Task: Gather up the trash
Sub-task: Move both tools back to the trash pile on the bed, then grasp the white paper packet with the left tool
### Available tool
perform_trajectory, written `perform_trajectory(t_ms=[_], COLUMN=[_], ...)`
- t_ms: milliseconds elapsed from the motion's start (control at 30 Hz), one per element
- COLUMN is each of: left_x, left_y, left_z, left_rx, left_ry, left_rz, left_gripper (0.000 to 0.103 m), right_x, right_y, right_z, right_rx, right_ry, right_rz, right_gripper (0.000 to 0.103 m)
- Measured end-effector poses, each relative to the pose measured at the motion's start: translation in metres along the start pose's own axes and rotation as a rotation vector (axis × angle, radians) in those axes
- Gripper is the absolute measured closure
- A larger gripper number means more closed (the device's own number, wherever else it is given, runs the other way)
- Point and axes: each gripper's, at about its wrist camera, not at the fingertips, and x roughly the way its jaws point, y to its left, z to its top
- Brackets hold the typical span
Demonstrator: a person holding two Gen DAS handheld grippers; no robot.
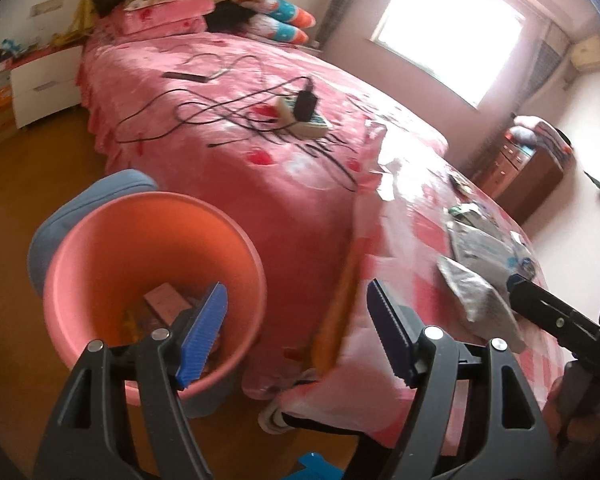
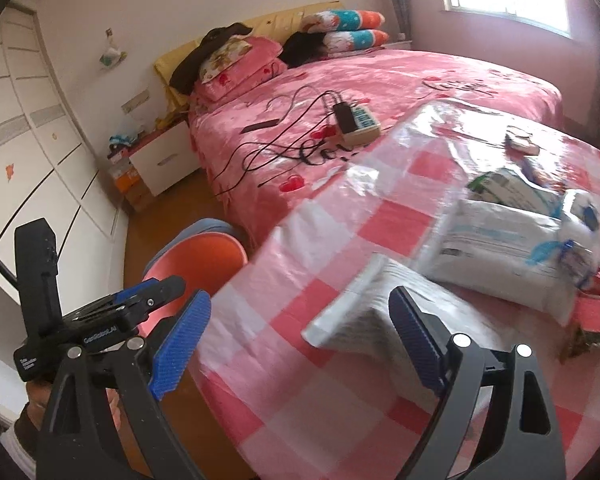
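Note:
A pink trash bin stands on the floor beside the table, with some trash inside; it also shows in the right wrist view. My left gripper is open and empty, between the bin and the table's edge. My right gripper is open and empty above the checkered tablecloth, close to a silvery wrapper, which also shows in the left wrist view. More white packages and small trash lie further right on the table.
A bed with a pink cover stands behind the table, with cables and a power strip on it. A white nightstand is at the far left. A wooden dresser stands by the window wall. A blue cushion sits behind the bin.

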Motion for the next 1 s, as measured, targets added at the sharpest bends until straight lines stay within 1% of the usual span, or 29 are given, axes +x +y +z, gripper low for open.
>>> perform_trajectory(t_ms=[333,867,967,1000], left_x=[0.003,0.003,0.004,0.005], left_y=[-0.053,-0.109,-0.117,-0.119], left_z=[-0.007,-0.019,-0.023,-0.026], left_rx=[0.086,0.179,0.169,0.149], left_ry=[0.042,0.085,0.119,0.142], left_rz=[-0.058,-0.104,-0.14,-0.17], left_gripper=[0.03,0.03,0.03,0.03], right_x=[-0.027,-0.056,-0.062,-0.064], right_y=[-0.039,-0.08,-0.088,-0.092], right_z=[-0.012,-0.034,-0.038,-0.04], right_rx=[0.045,0.114,0.129,0.134], right_ry=[-0.036,-0.067,-0.073,-0.075], right_rz=[-0.06,-0.099,-0.105,-0.11], right_gripper=[0.013,0.013,0.013,0.013])
